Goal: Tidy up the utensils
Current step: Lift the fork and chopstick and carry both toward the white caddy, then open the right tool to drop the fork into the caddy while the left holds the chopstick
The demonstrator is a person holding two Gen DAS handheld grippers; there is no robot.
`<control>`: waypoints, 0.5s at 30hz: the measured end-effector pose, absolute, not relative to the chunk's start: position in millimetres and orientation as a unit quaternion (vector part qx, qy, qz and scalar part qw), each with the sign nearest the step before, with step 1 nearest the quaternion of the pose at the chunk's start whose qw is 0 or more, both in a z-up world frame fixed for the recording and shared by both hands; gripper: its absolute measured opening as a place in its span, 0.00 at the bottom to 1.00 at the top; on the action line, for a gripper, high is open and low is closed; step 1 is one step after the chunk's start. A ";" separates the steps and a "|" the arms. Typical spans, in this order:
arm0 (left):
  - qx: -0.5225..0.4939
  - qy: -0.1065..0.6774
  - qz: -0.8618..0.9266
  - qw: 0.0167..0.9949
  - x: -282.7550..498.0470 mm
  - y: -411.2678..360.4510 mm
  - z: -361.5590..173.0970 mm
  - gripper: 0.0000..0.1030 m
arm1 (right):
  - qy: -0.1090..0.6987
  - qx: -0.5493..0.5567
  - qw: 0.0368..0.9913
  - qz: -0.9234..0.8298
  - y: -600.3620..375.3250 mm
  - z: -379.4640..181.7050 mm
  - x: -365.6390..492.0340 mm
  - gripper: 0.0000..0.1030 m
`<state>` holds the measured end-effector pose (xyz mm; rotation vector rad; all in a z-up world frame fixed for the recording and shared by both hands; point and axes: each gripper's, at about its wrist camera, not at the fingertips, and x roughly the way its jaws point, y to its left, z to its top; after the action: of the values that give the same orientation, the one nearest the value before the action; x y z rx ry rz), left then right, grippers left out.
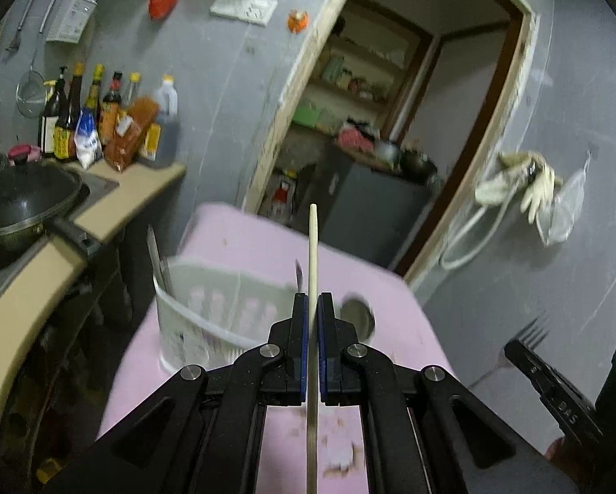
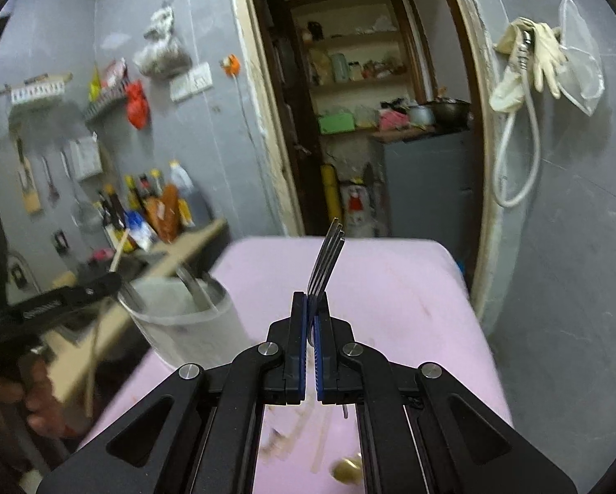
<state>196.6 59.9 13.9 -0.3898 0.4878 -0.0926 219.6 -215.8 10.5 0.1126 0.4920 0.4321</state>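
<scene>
**Chopstick and fork both clamped, holder on the pink desk**

In the left wrist view, the left gripper (image 1: 312, 308) is seen with its jaws pressed onto a pale wooden chopstick (image 1: 312, 255), which is held upright and pokes out toward 12 o'clock. Just past the jaws, at about 10 o'clock, a white slotted plastic utensil holder (image 1: 209, 313) is parked on the pink-covered desk (image 1: 242, 230). A couple of metal utensil handles (image 1: 156, 259) are stuck in it at its left side, though exactly what they are can't be told because of the blur. A round metal object (image 1: 357, 315) is sitting on the desk just right of the jaws; it's too smeared to be named. At 3 o'clock the right gripper (image 1: 526, 354) is caught at the frame edge with fork tines sticking up from it.

In the right wrist view, the right gripper (image 2: 311, 313) has its jaws pinched on a dark metal fork (image 2: 326, 263), tines up and leaning slightly toward 1 o'clock. The utensil holder (image 2: 184, 321) is seen at 9 o'clock on the desk (image 2: 390, 288), near its left edge. The left gripper (image 2: 98, 286) is spotted beside the holder's rim, the chopstick (image 2: 118, 253) rising from it.

A black lidded wok (image 1: 24, 197) is sat on the beige counter at 9 o'clock in the left view.
</scene>
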 end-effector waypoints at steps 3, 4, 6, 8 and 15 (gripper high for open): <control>-0.215 0.214 -0.042 0.952 209.4 82.1 26.0 0.02 | 0.226 0.074 0.942 0.235 -206.9 28.0 227.4 0.01; -0.223 0.206 -0.039 0.952 214.1 90.4 29.5 0.02 | 0.221 0.079 0.941 0.242 -203.9 34.2 229.9 0.01; -0.236 0.190 -0.037 0.952 222.3 106.0 34.9 0.02 | 0.212 0.087 0.939 0.256 -196.4 46.2 232.2 0.01; -0.248 0.175 -0.035 0.952 231.1 120.9 39.6 0.02 | 0.203 0.096 0.936 0.270 -189.6 57.9 234.7 0.01; -0.263 0.142 -0.018 0.954 256.0 156.8 45.6 0.02 | 0.184 0.122 0.924 0.313 -163.0 82.7 243.0 0.01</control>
<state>256.0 156.8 45.6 -0.5343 0.2893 -0.0370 243.0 -163.0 82.7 0.2504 0.3777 0.6416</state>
